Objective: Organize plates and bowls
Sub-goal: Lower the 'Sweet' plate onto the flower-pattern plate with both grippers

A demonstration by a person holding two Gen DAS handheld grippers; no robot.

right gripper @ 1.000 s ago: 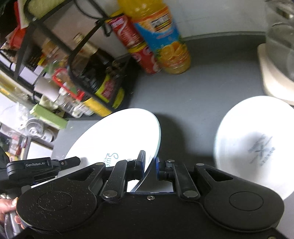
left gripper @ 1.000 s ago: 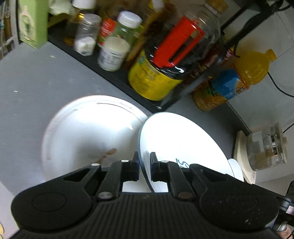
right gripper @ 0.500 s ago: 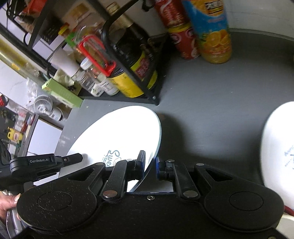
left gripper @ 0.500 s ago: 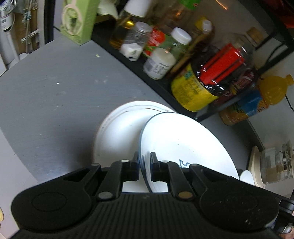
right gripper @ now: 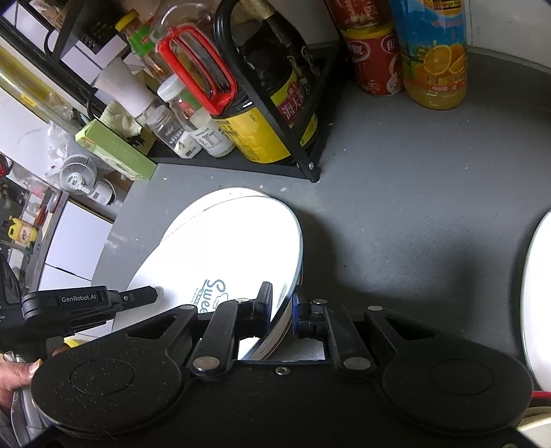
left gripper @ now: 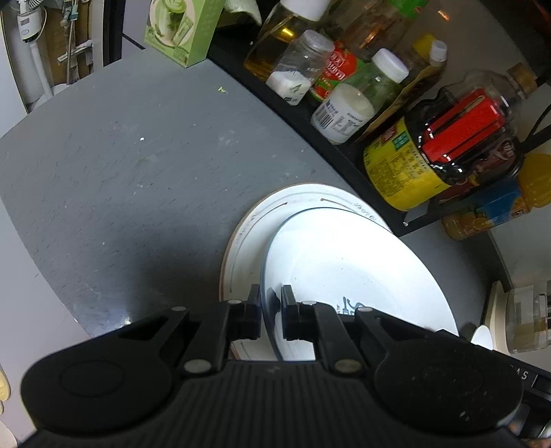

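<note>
Left gripper: black fingers clamped on the near rim of a white plate with blue lettering, gripping from the plate's left side.
Right gripper: fingers pinched on the opposite rim of the same plate, which is seen nearly edge-on at the grip.
Held plate: tilted, carried between both grippers, directly above a larger white plate.
Larger plate: lies flat on the grey countertop; its thin dark ring line shows to the left of and beyond the held plate. Whether the two plates touch, I cannot tell.
Third white dish: on the counter at the far right edge of the right wrist view, well apart from the pair.
Black rack: just beyond the plates, packed with sauce bottles and jars, including a large dark bottle with a red handle.
Orange juice bottle: upright on the counter beside a red can, right of the rack.
Green box: at the rack's left end.
</note>
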